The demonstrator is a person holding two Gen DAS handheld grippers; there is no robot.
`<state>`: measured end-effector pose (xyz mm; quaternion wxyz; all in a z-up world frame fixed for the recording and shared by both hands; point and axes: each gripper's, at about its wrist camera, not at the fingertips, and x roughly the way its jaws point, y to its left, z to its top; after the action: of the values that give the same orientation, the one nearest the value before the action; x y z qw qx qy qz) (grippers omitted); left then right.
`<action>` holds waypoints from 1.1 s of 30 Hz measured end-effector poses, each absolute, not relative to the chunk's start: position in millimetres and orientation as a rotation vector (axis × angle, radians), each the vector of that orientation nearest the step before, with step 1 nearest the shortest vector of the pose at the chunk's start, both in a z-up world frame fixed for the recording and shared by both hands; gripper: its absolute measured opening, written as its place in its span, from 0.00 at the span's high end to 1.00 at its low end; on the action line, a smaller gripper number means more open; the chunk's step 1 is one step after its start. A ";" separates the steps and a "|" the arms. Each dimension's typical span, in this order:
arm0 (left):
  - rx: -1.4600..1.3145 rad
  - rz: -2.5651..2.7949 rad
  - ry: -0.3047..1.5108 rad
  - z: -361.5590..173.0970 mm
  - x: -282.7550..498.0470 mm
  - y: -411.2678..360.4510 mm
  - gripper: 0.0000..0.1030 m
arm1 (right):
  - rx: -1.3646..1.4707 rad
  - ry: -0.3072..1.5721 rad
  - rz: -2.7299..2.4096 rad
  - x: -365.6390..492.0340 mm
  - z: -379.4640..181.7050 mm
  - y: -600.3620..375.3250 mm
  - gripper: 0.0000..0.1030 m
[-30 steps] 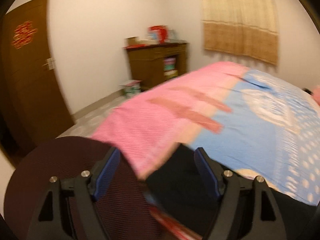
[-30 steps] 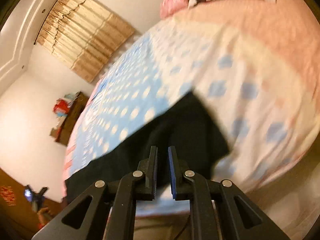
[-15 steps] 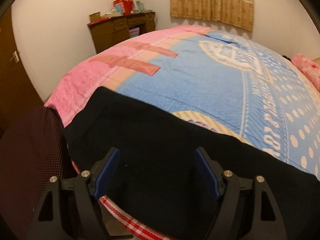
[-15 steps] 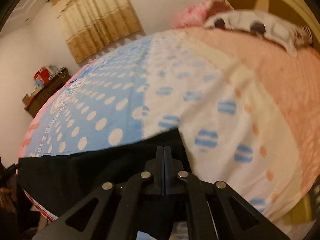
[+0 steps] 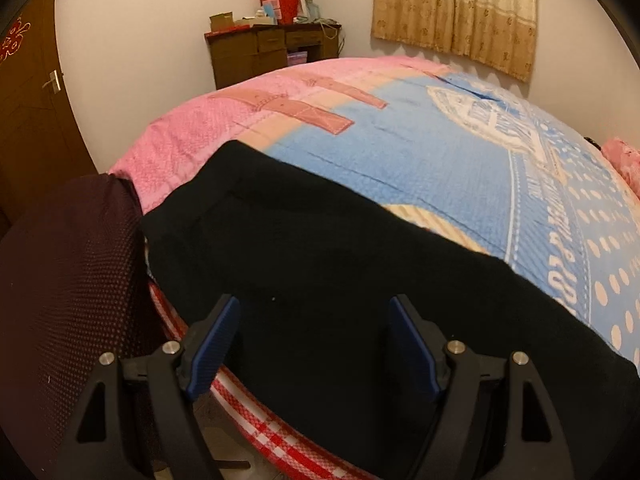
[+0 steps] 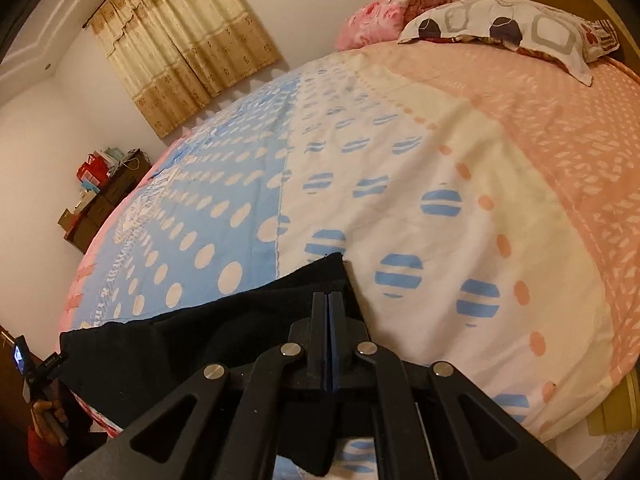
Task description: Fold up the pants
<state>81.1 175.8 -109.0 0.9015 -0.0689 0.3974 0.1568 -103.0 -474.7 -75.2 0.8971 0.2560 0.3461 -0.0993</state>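
The left gripper (image 5: 314, 344) is hanging wide open just above the black pants (image 5: 340, 280), its blue pads (image 5: 214, 344) gripping nothing. The right gripper (image 6: 328, 320) is pinching the pants' (image 6: 240, 320) far end, jaws pressed together. The pants are lying stretched along the bed's (image 5: 440, 168) near edge, overhanging it. A dark mesh chair (image 5: 68, 280) is crowding the left side; beyond, the bedspread is lying bare.

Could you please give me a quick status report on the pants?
Left gripper open over black pants. Right gripper shut on pants' end. Pants flat on bed.
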 end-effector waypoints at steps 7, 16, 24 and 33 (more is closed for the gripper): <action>-0.153 0.338 0.827 -112.7 78.8 181.3 0.23 | 0.559 0.689 -0.203 -107.8 -75.7 -479.9 0.50; -0.151 0.354 0.841 -116.4 78.3 184.8 0.23 | 0.464 0.783 -0.222 -90.0 -85.7 -468.2 0.84; -0.145 0.368 0.852 -119.9 79.1 187.0 0.23 | 0.352 0.730 -0.243 -87.7 -68.8 -460.0 0.98; -0.131 0.393 0.847 -122.3 78.3 187.8 0.23 | 0.324 0.713 -0.257 -75.0 -68.9 -476.3 0.97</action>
<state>78.3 187.8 -122.3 0.8908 -0.0632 0.4082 0.1894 -75.0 -476.3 -68.9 0.9163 0.1576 0.3464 -0.1247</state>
